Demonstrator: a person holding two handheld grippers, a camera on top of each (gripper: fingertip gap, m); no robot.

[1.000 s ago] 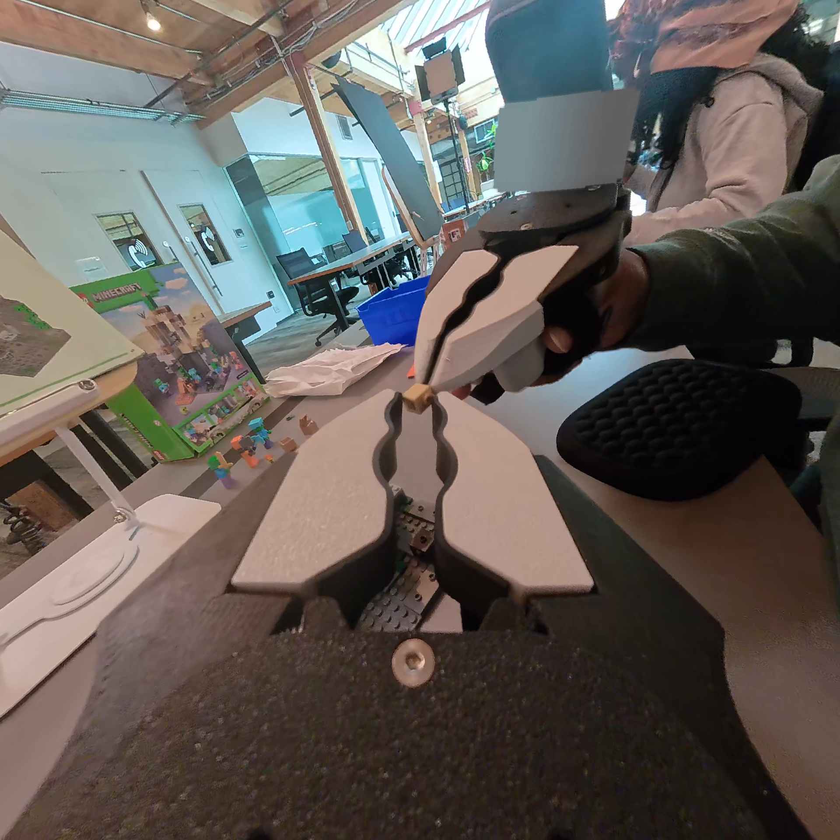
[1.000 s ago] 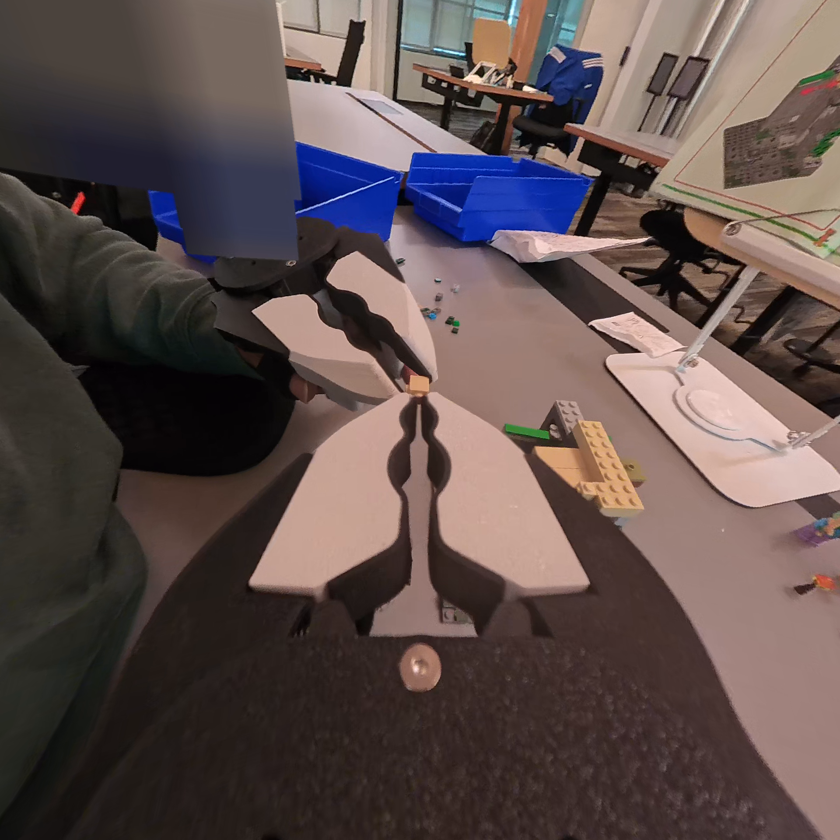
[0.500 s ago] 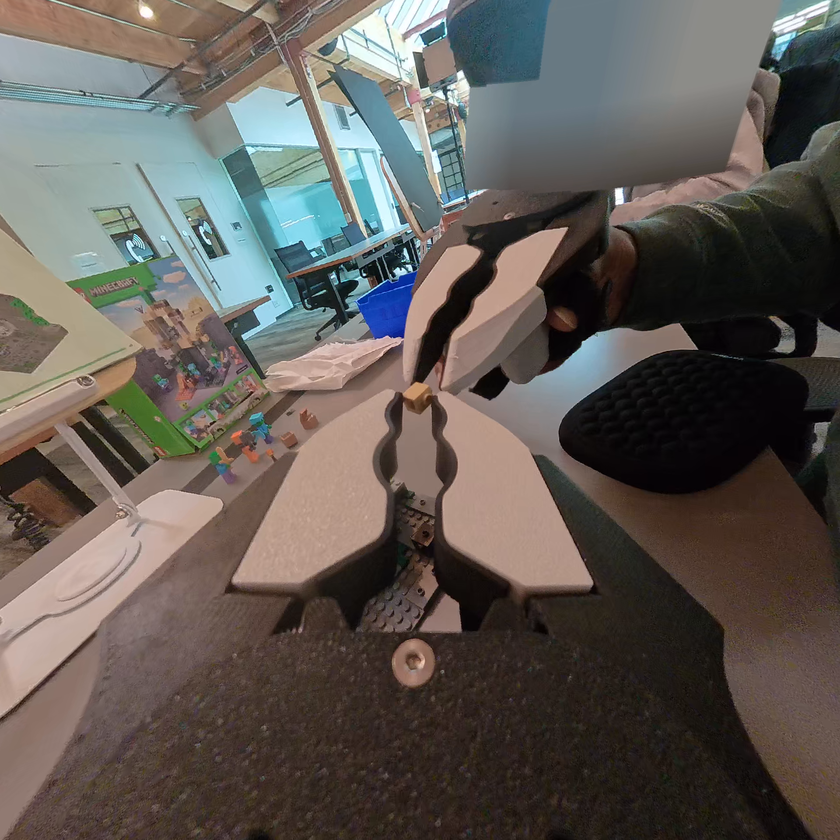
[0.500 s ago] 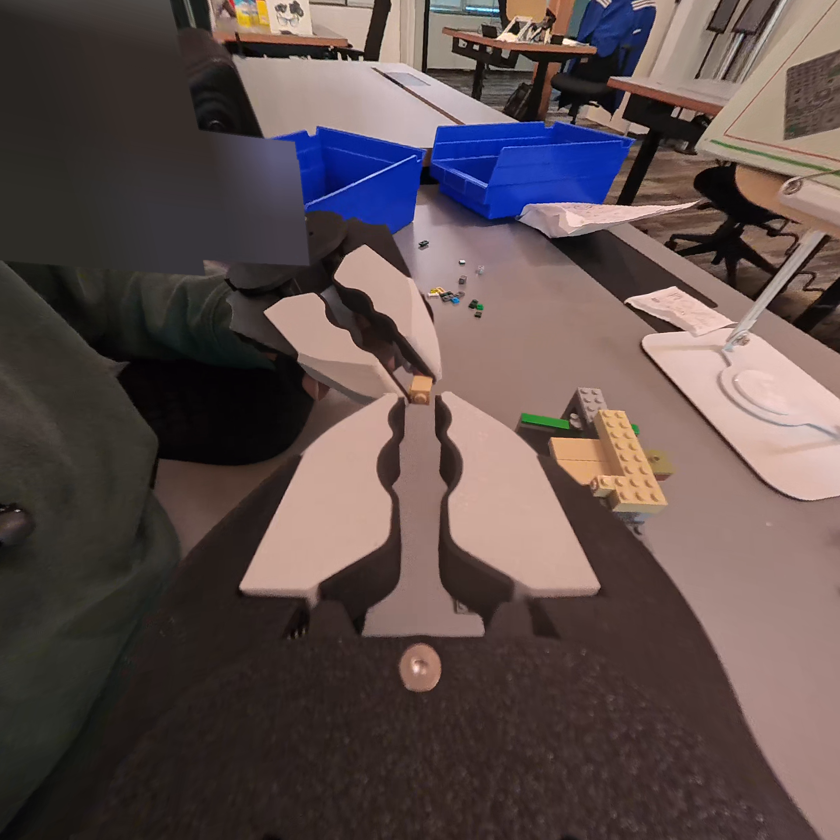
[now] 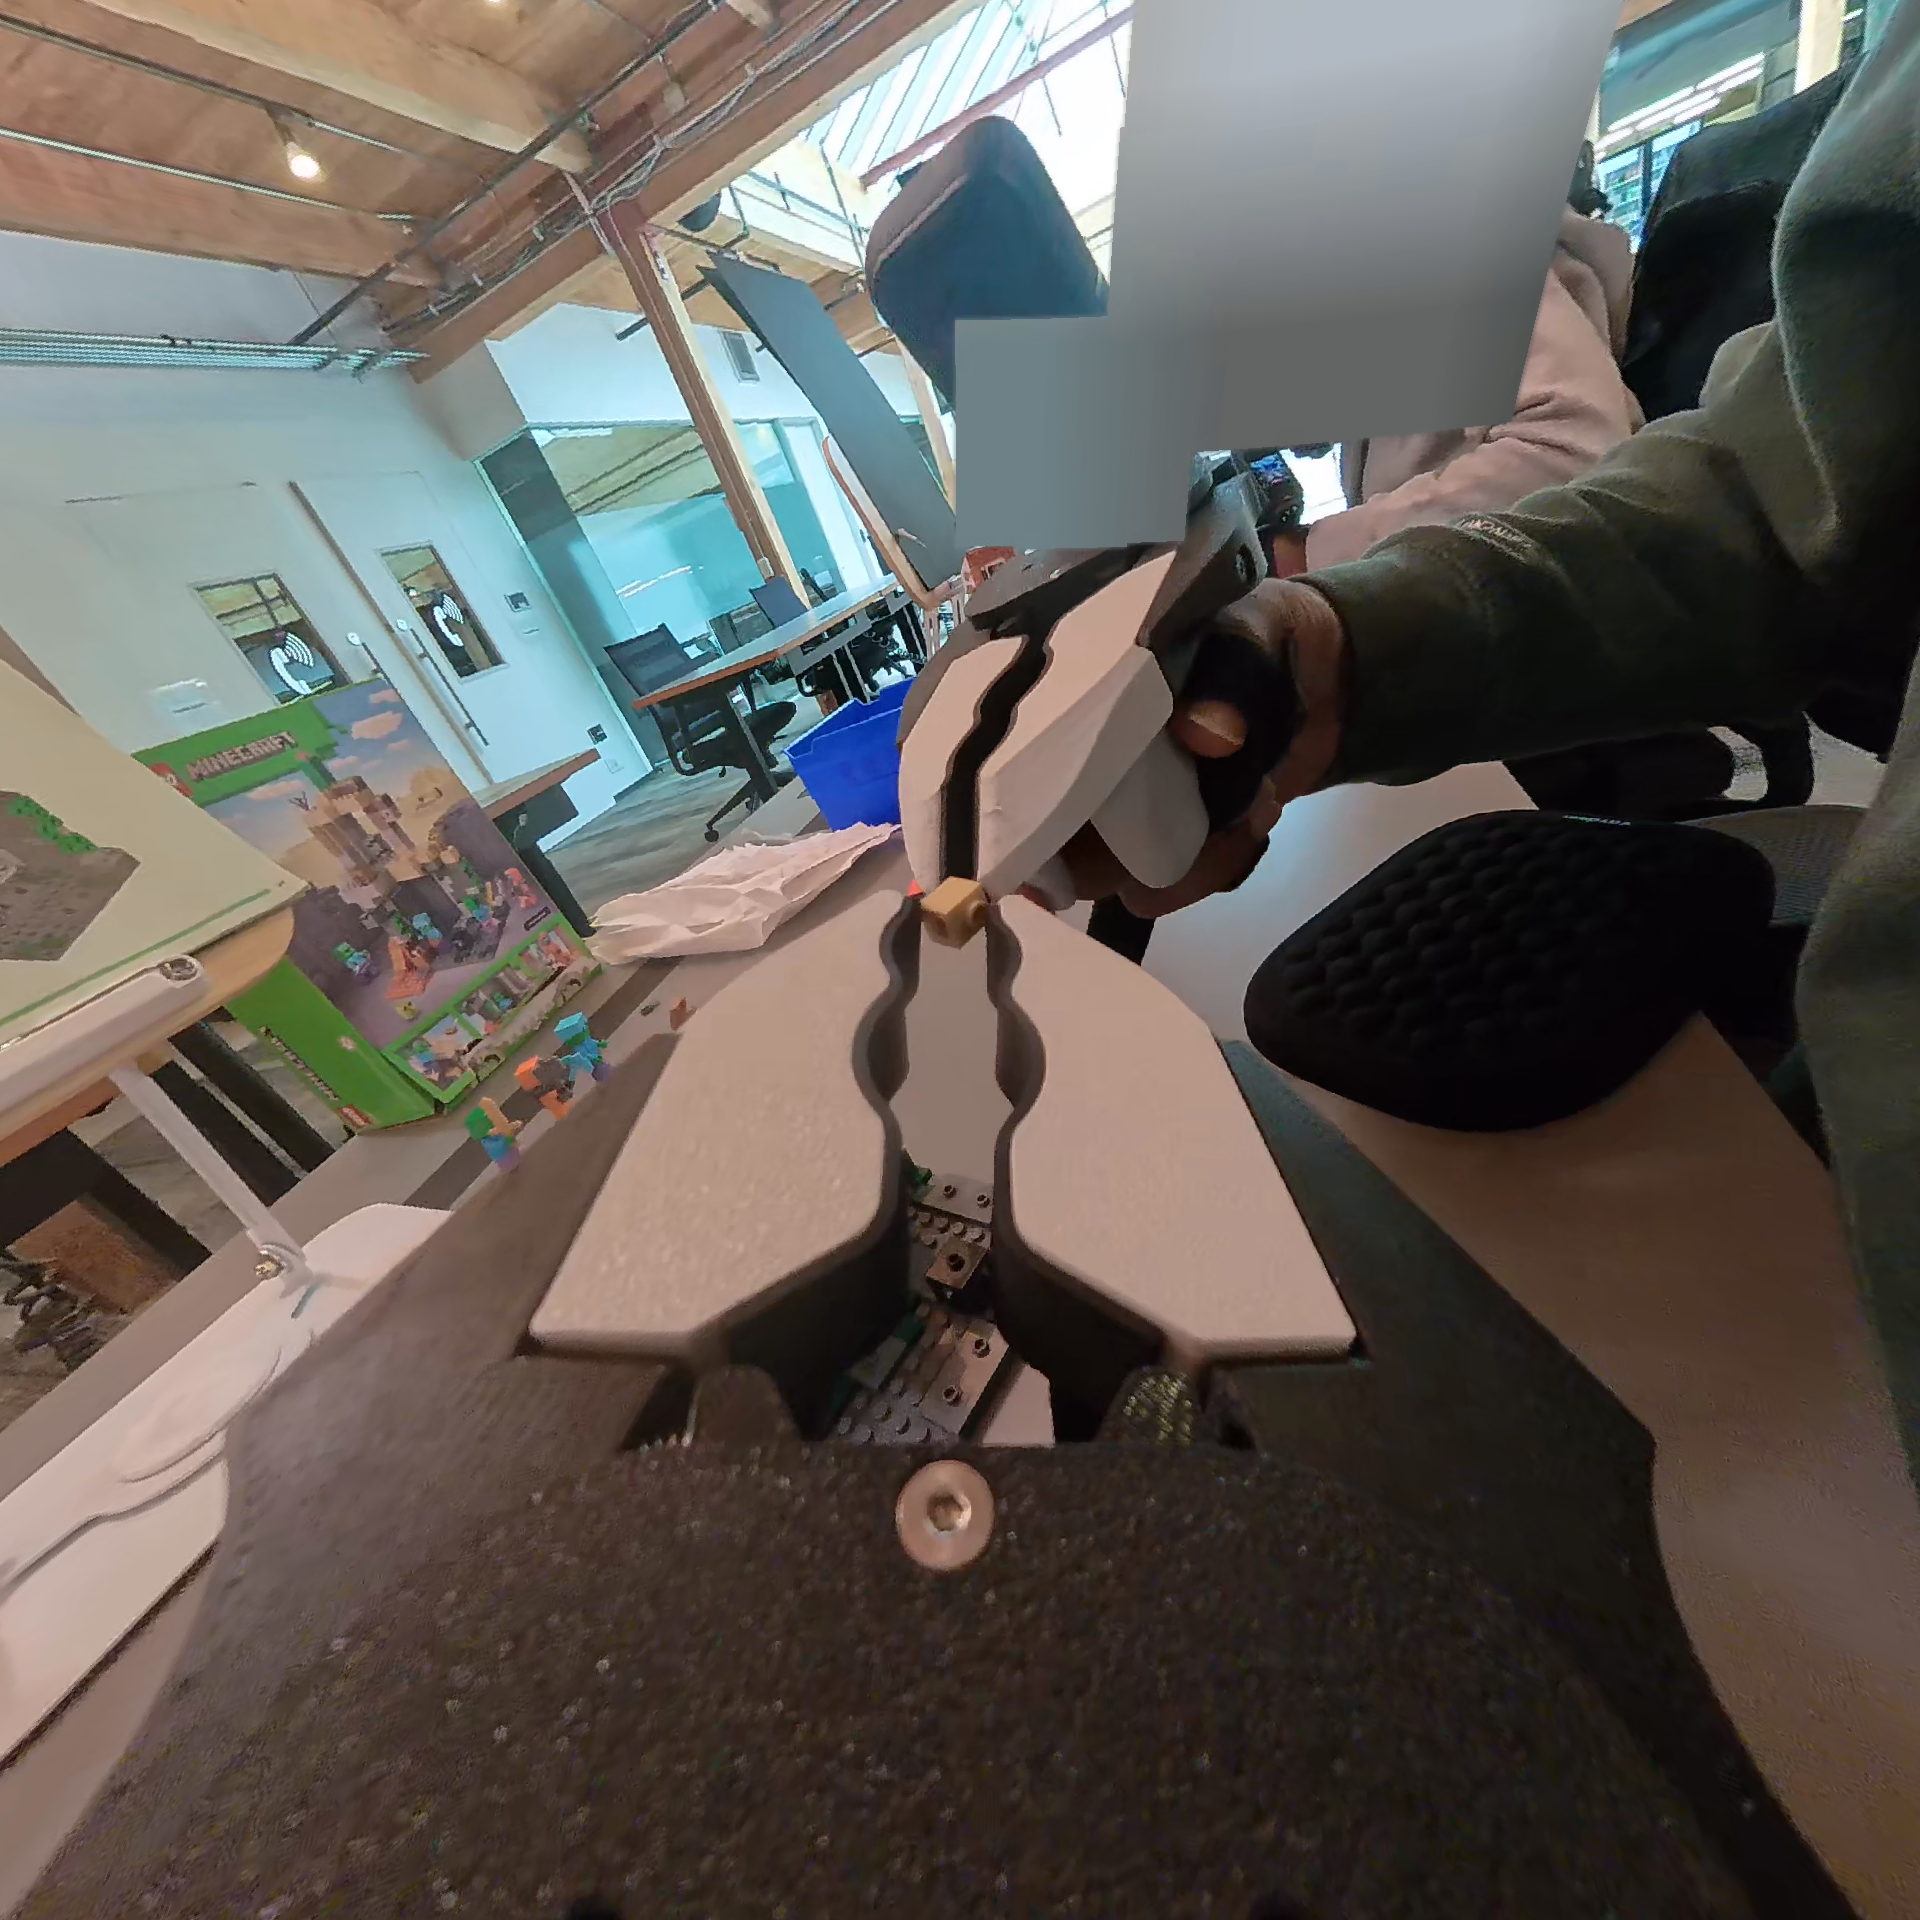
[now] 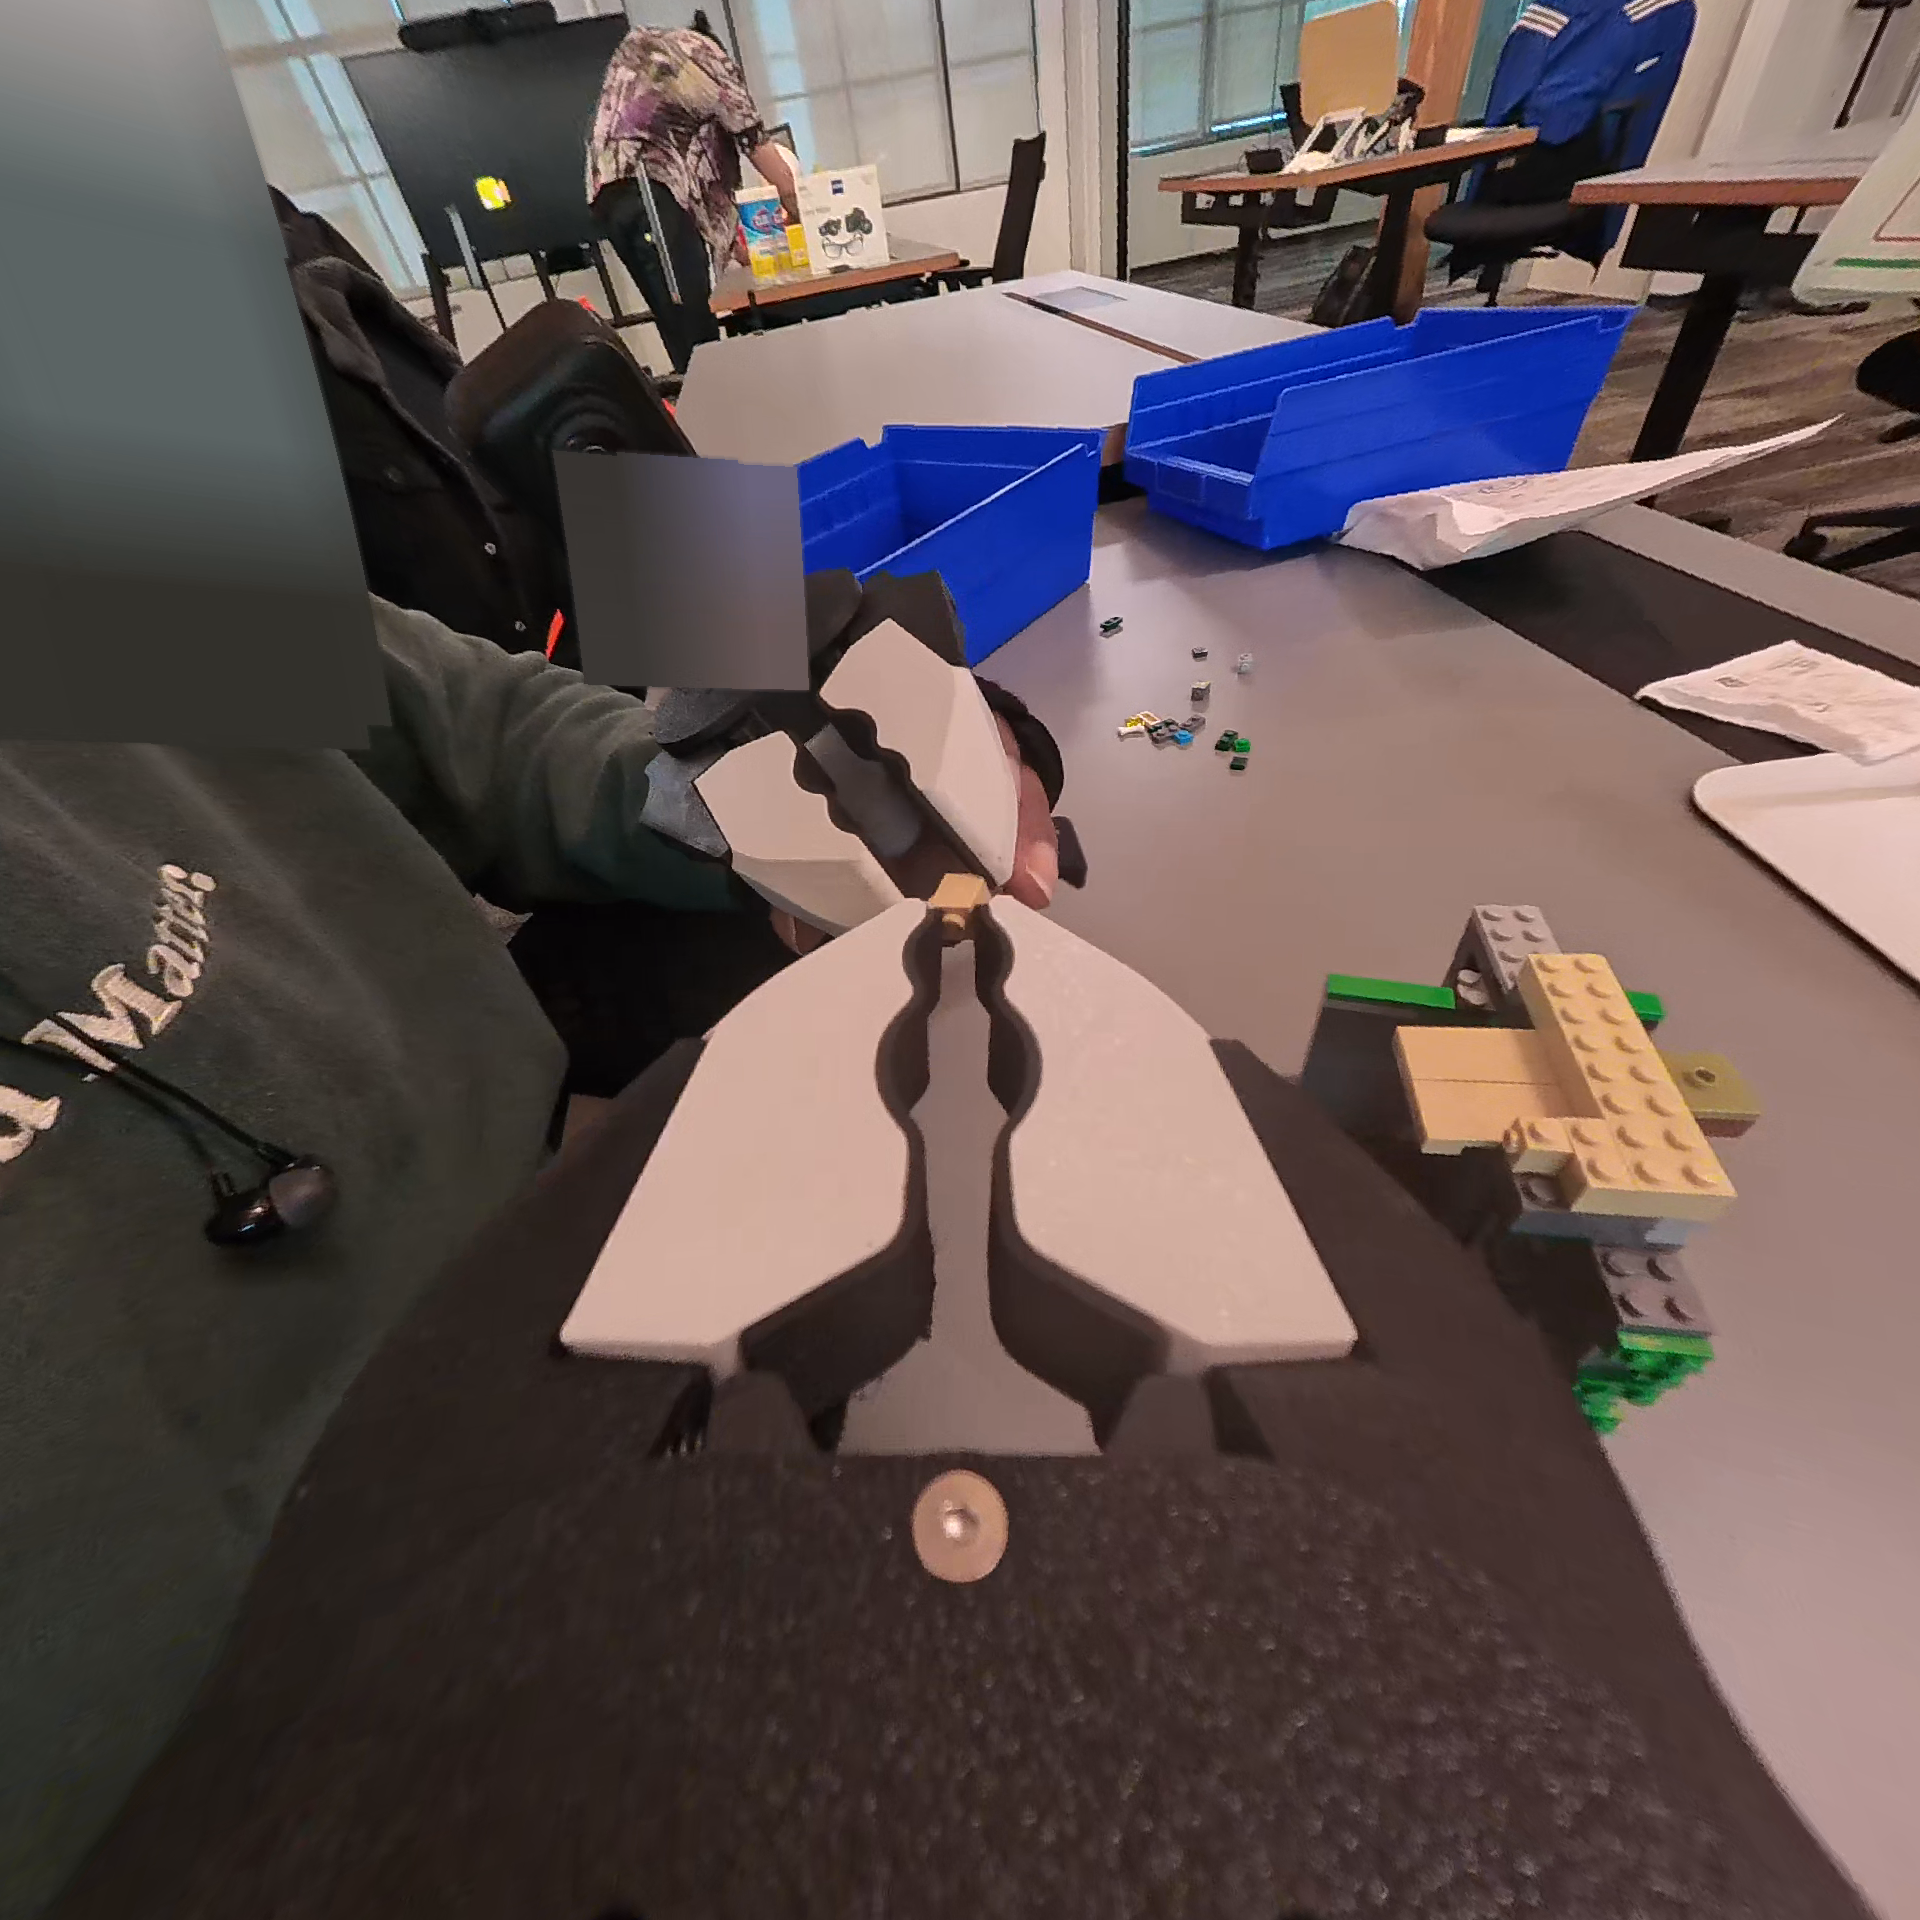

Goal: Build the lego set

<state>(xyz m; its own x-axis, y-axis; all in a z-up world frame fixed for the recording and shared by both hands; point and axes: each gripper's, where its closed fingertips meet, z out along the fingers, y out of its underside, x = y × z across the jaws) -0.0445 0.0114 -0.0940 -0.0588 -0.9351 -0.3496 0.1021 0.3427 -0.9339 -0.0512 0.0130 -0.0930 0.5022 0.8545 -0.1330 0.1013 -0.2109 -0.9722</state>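
Observation:
A small tan brick (image 5: pixel 954 912) is held in the air between both grippers, tip to tip. My left gripper (image 5: pixel 951 920) is shut on it. In the right wrist view the same brick (image 6: pixel 956 899) sits between the tips of my right gripper (image 6: pixel 956 920), whose jaws are closed to about the brick's width. The right gripper also shows from above in the left wrist view (image 5: pixel 961 883). The partial Lego build (image 6: pixel 1558 1101), in tan, grey and green, stands on the grey table (image 6: pixel 1403 831) to the right of my right gripper.
Two blue bins (image 6: pixel 987 520) (image 6: pixel 1351 436) stand at the far edge, with loose small pieces (image 6: pixel 1184 727) in front. A set box (image 5: pixel 395 935), minifigures (image 5: pixel 551 1070), a white bag (image 5: pixel 748 894), a white stand base (image 6: pixel 1818 862) and a black padded armrest (image 5: pixel 1507 966) surround the work area. Only a small space, under 4 cm, lies between the two pairs of fingers.
The left gripper kept hold of the tan brick. The right gripper's jaws were nearly closed a second ago, opened wide, and have now narrowed onto the brick. Both views have shifted and tilted.

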